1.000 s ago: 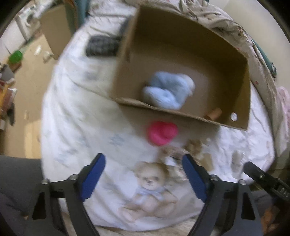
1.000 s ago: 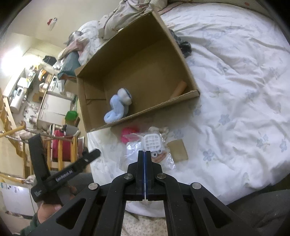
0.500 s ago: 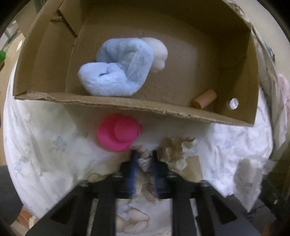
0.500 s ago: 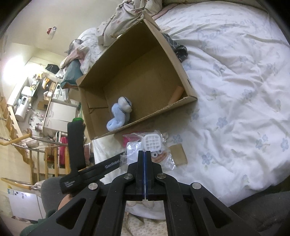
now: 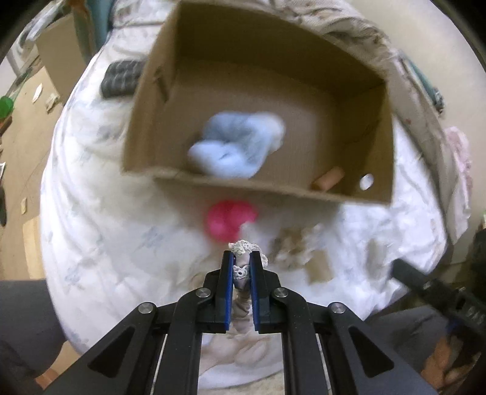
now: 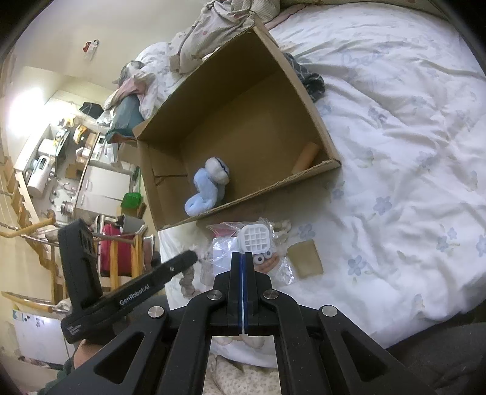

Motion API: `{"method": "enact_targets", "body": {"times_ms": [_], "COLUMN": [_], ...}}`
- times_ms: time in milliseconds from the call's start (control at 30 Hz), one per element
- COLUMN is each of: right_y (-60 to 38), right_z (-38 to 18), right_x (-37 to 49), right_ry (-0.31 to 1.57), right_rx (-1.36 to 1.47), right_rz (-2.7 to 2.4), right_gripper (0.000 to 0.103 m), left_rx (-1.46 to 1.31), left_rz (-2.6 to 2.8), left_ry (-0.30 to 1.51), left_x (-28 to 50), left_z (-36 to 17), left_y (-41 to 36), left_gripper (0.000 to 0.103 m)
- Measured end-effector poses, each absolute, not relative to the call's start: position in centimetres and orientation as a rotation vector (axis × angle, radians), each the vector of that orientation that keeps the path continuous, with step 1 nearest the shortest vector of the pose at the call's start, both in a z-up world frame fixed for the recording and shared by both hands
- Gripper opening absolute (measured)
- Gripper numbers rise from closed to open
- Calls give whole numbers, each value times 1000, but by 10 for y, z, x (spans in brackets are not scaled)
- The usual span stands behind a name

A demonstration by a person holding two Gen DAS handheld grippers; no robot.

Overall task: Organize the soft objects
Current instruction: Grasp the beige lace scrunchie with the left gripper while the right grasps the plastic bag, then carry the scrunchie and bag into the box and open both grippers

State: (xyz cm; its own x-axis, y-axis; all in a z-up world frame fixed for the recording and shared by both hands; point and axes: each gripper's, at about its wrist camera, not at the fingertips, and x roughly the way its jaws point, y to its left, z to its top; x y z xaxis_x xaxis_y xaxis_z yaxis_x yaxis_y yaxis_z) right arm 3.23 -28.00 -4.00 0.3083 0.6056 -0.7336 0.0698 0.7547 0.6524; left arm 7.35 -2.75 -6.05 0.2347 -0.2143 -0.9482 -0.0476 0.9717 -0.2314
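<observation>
My left gripper (image 5: 241, 258) is shut on a small beige lace-trimmed cloth toy (image 5: 243, 267) and holds it above the bed, in front of the open cardboard box (image 5: 376, 127). A pale blue plush (image 5: 234, 149) and a tan cylinder (image 5: 329, 178) lie in the box. A pink round toy (image 5: 230, 219) lies on the bed by the box's near wall. My right gripper (image 6: 243, 258) is shut on a clear plastic bag (image 6: 223, 252) with a white grid toy (image 6: 254, 238) in it. The left gripper also shows in the right wrist view (image 6: 188, 258).
A tan card (image 6: 304, 258) and a beige frilly item (image 5: 296, 247) lie on the white flowered bedding (image 6: 410, 152). Dark cloth (image 5: 121, 79) lies left of the box. Bedding is piled behind the box (image 6: 209, 24). Cluttered shelves stand off the bed's left side.
My left gripper went from open to shut on the beige cloth toy at the bed's surface, then lifted it back from the box. The right gripper has stayed shut on the bag.
</observation>
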Motion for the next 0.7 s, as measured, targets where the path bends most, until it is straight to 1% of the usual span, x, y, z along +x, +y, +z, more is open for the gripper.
{"method": "enact_targets", "body": {"times_ms": [167,467,700], "right_y": [-271,-268,-258], "right_z": [-40,-39,-24], "right_x": [32,33,40], "right_ry": [1235,1238,1221], "right_rx": [625,601,571], "right_rz": [387,375,388], "right_gripper": [2,2,2], "left_rx": [-300,-276,-244], "left_rz": [-51,-24,-27], "left_ry": [1357,1228,1131], "left_x": [60,47,53], "left_z": [-74,-22,17], "left_y": [3,22,28], "left_gripper": [9,9,9]}}
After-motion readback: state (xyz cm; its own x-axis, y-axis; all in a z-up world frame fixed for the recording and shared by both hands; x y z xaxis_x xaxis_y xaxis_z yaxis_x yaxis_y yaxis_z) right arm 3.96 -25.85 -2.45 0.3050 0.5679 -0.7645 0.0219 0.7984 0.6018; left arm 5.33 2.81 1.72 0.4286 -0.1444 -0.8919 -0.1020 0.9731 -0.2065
